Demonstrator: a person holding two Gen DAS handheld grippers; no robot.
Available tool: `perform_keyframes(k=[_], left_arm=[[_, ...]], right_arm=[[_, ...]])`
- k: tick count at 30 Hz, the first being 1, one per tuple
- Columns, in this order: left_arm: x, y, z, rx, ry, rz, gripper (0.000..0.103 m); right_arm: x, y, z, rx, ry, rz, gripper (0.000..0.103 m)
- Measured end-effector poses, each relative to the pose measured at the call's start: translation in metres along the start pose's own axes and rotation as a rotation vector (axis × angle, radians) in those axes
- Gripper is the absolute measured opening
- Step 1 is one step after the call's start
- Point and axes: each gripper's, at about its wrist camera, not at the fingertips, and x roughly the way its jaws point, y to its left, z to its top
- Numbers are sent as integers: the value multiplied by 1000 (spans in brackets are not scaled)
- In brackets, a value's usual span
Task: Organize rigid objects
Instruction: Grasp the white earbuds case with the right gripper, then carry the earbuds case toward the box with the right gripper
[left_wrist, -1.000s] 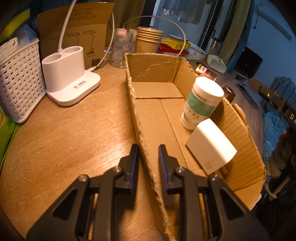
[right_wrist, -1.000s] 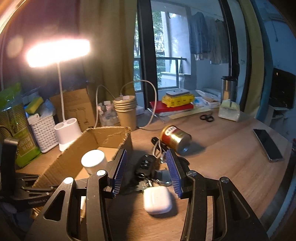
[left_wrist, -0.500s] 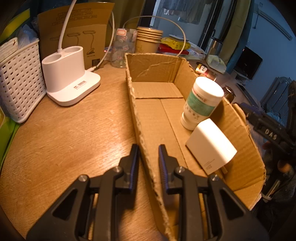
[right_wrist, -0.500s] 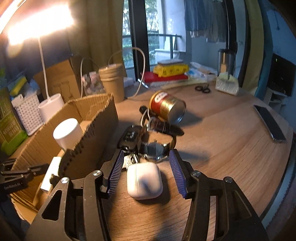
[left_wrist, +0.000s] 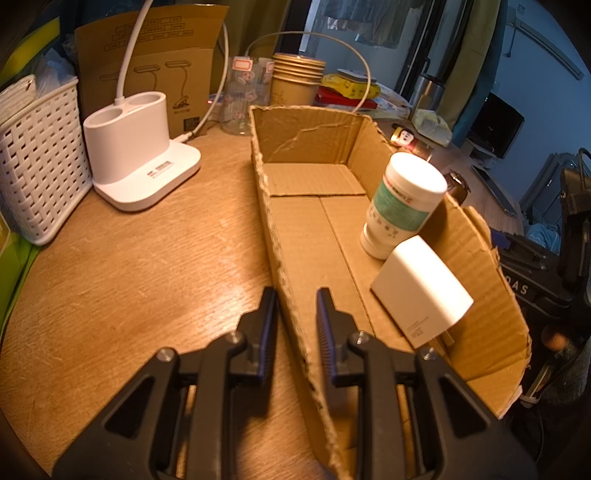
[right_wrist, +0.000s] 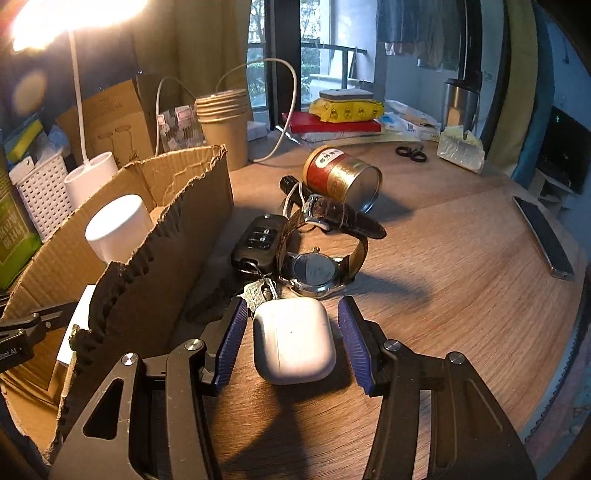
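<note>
Jaws: left gripper (left_wrist: 294, 314) clamped on torn corrugated cardboard box (left_wrist: 314, 177) wall; right gripper (right_wrist: 291, 328) apart, straddling smooth white earbud case (right_wrist: 293, 339) on wood bench (right_wrist: 461, 266). Box holds white bottle (left_wrist: 400, 205), white charger block (left_wrist: 421, 291).

A white lamp base (left_wrist: 136, 155) stands on the wooden table (left_wrist: 129, 280) just beside a white woven basket (left_wrist: 37, 162). Behind them are a stack of paper cups (left_wrist: 295, 79), a printed cardboard sheet (left_wrist: 166, 66) and a looping white cable (right_wrist: 284, 96); scissors (right_wrist: 410, 153) and a phone (right_wrist: 543, 236) lie well apart.
</note>
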Motion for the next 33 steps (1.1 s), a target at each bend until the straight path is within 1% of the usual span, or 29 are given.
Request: perform_keyframes(k=[4,7,14,18,20,22,33], left_arm=[[0,0,0,0,0,0,24],[0,0,0,0,0,0,24],[0,0,0,0,0,0,24],[0,0,0,0,0,1,24],[0,0,0,0,0,0,24],[0,0,0,0,0,0,24],[0,-1,0,0,0,1,24]], right_arm=[[9,2,0,-8,59,-6,54],[12,5,-1,-20,66,-22,54],[17,6,-1,-26,89,-30,54],[17,6,-2,-28,89,-26,54],[16,6,-2,-33,85,-23,50],[15,7,-2,-39,79,-26,50],[-1,2,0,-2,8,21,50]])
